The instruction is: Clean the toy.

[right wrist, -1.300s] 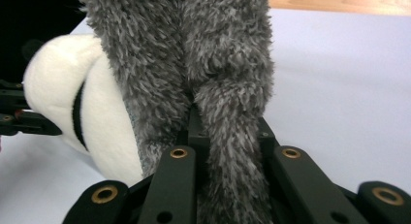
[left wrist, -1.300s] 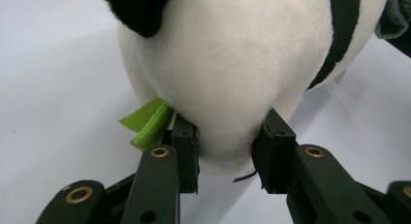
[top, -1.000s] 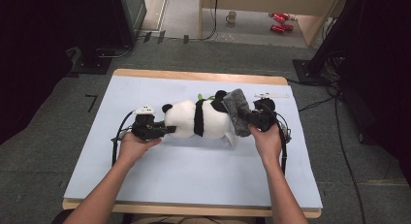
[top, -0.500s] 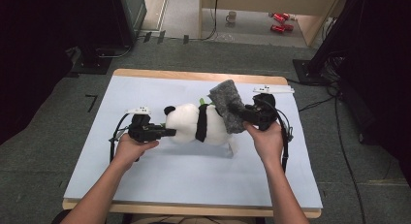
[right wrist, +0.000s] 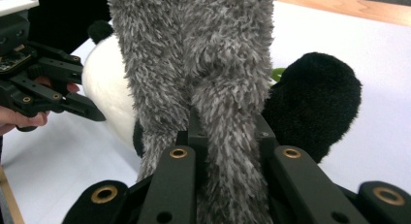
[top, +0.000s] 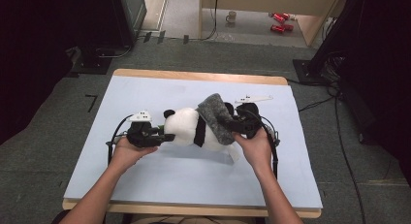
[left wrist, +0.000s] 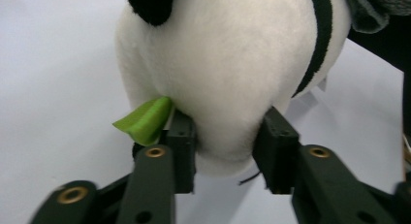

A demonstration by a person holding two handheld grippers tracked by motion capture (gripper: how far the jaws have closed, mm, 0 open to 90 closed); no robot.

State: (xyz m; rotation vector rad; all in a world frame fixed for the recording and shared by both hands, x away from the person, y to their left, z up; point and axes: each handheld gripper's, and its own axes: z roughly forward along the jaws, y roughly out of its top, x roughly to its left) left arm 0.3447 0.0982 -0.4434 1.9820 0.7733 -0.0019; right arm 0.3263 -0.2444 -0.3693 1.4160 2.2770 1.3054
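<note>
No writing reads anywhere. Mid-frame on the blue mat (top: 145, 195), the panda (top: 186, 129) lies lengthwise left to right, head pointing left. Your left gripper (top: 162, 136) pinches its white head; your right gripper (top: 231, 123) is clamped on the grey cloth (top: 213, 115).

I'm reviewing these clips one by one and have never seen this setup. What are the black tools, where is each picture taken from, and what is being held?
There is no robot here: a person holds a two-jaw hand tool in each hand. The high view looks down on the table. The other two pictures come from cameras riding on each tool, looking along its jaws. A toy panda lies on the pale sheet. The left gripper pinches the panda's white body beside a green tag. The right gripper is shut on a grey fuzzy cloth draped over the panda.
</note>
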